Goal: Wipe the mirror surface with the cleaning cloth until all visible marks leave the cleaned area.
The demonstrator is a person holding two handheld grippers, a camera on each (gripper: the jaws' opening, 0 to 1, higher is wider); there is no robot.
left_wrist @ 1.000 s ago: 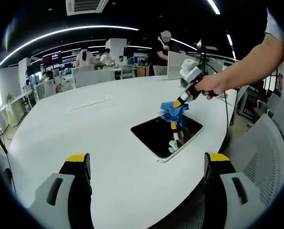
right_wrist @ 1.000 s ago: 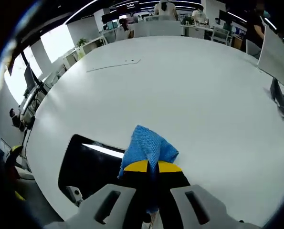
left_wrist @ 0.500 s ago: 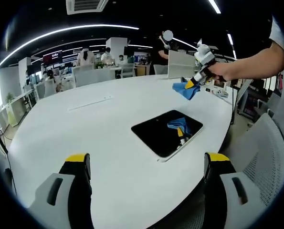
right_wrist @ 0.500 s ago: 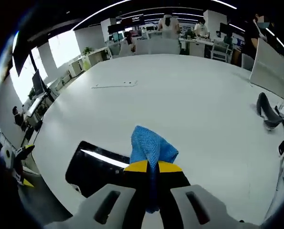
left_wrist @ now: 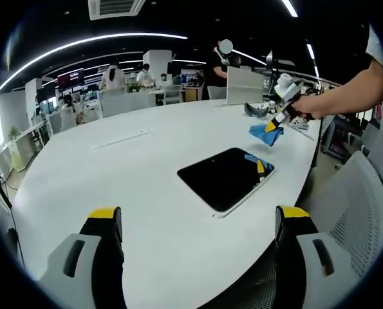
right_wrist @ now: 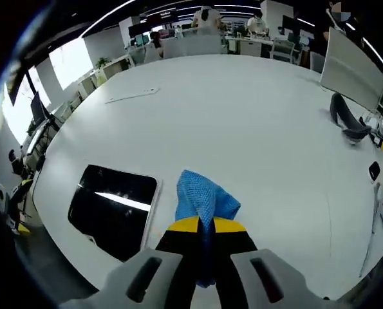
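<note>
The mirror [left_wrist: 225, 178] is a dark rectangular slab with a white rim, lying flat near the table's right edge; in the right gripper view the mirror [right_wrist: 111, 206] lies to the lower left. My right gripper [right_wrist: 203, 224] is shut on the blue cleaning cloth [right_wrist: 204, 198], held above bare table to the right of the mirror. In the left gripper view that right gripper [left_wrist: 278, 122] hangs beyond the mirror with the cloth [left_wrist: 266, 132] dangling from it. My left gripper [left_wrist: 197, 219] stands open and empty, well short of the mirror.
The big white round table [left_wrist: 114, 174] carries a thin white strip [left_wrist: 122, 140] at the far left and a dark object [right_wrist: 344, 120] with small items near the right edge. A grey mesh chair [left_wrist: 355, 219] stands at the right. People sit at desks behind.
My right gripper has carried the cloth off the mirror, first upward, then farther away to the right over bare table. The left gripper has stayed still.
</note>
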